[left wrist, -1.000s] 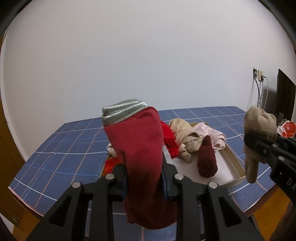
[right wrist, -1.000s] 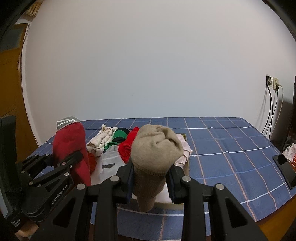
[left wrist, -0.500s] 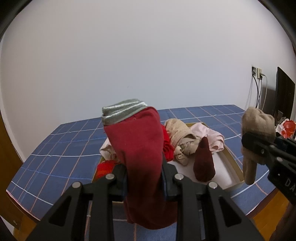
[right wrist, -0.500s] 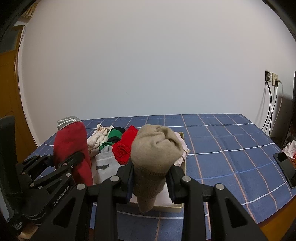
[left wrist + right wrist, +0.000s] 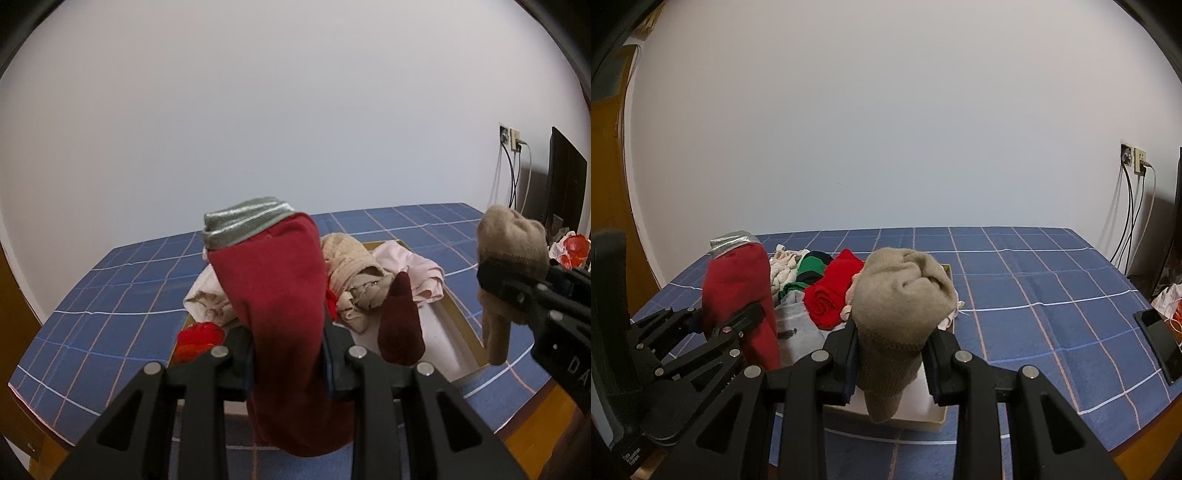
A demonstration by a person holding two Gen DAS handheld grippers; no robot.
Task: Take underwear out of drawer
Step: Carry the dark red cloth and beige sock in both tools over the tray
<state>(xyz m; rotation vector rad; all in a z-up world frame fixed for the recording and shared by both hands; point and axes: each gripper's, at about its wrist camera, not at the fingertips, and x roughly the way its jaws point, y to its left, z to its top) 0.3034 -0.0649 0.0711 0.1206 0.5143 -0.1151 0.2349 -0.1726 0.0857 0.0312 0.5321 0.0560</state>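
Extraction partly done: left gripper (image 5: 288,363) jaws are clamping a dark red garment (image 5: 280,295), right gripper (image 5: 892,363) jaws a tan garment (image 5: 899,291), both hanging above the drawer (image 5: 905,417); several pieces are remaining inside it.

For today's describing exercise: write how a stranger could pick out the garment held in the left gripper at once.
Start at the blue checked tablecloth and the shallow drawer of clothes lying on it. In front of the drawer, two grippers each hold up a garment. The left gripper pinches the dark red garment, the only one with a silvery grey waistband; the right one's is plain tan.
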